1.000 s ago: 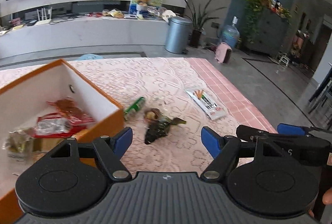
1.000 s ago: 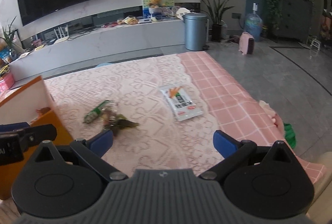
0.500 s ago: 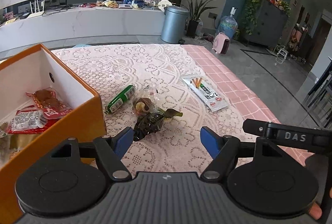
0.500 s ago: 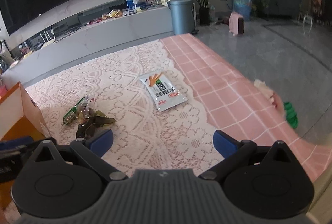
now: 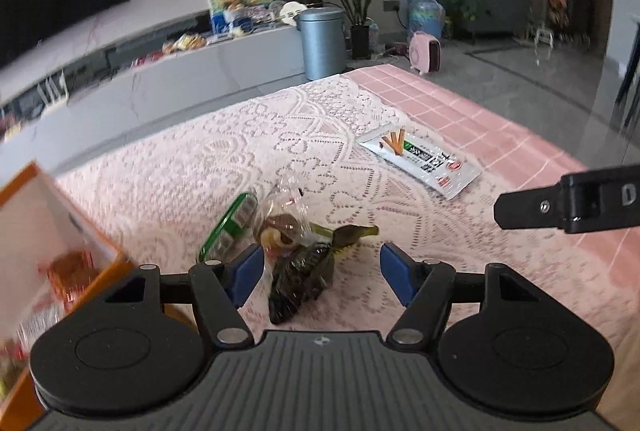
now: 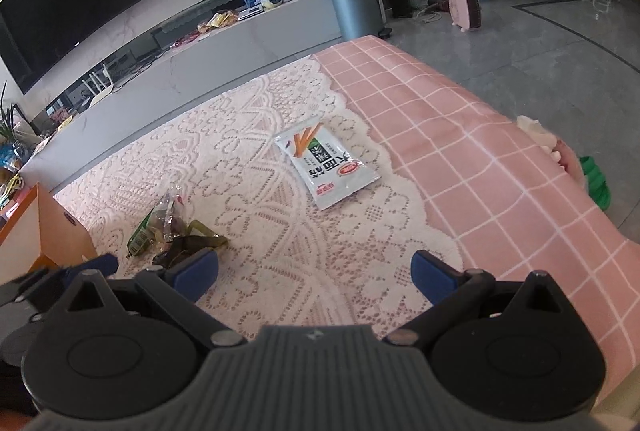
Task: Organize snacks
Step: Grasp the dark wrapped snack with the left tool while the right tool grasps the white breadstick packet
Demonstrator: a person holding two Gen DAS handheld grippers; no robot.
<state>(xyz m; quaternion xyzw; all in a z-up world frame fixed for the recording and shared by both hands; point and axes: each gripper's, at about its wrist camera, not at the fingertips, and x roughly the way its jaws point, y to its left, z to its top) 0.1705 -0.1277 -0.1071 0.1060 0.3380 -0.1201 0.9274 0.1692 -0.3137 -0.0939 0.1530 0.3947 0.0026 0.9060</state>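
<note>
In the left wrist view the job looks partly done: the orange box [image 5: 102,263] at the left edge already holds some red-wrapped snacks [image 5: 70,273], blurred here, while four packets lie out on the lace cloth [image 5: 200,167] that covers the desk. Three of them sit bunched together just ahead: a dark packet [image 5: 300,277], a clear-wrapped snack [image 5: 282,227] touching it, and a green packet [image 5: 228,227] beside that. The left claw [image 5: 322,277] is spread wide and holds nothing, low over the cloth, with the dark packet lying between its blue pads, nearer the left one; I judge it is lined up to take that packet. The right claw's side pokes in from the right edge. In the right wrist view the white noodle-stick packet [image 6: 326,165] lies alone farther out, near where the lace meets the pink checked cloth [image 6: 460,155], well apart from the bunch. The right claw [image 6: 314,277] is also wide and empty, hovering above the lace, aimed roughly toward that white packet, not near it.
</note>
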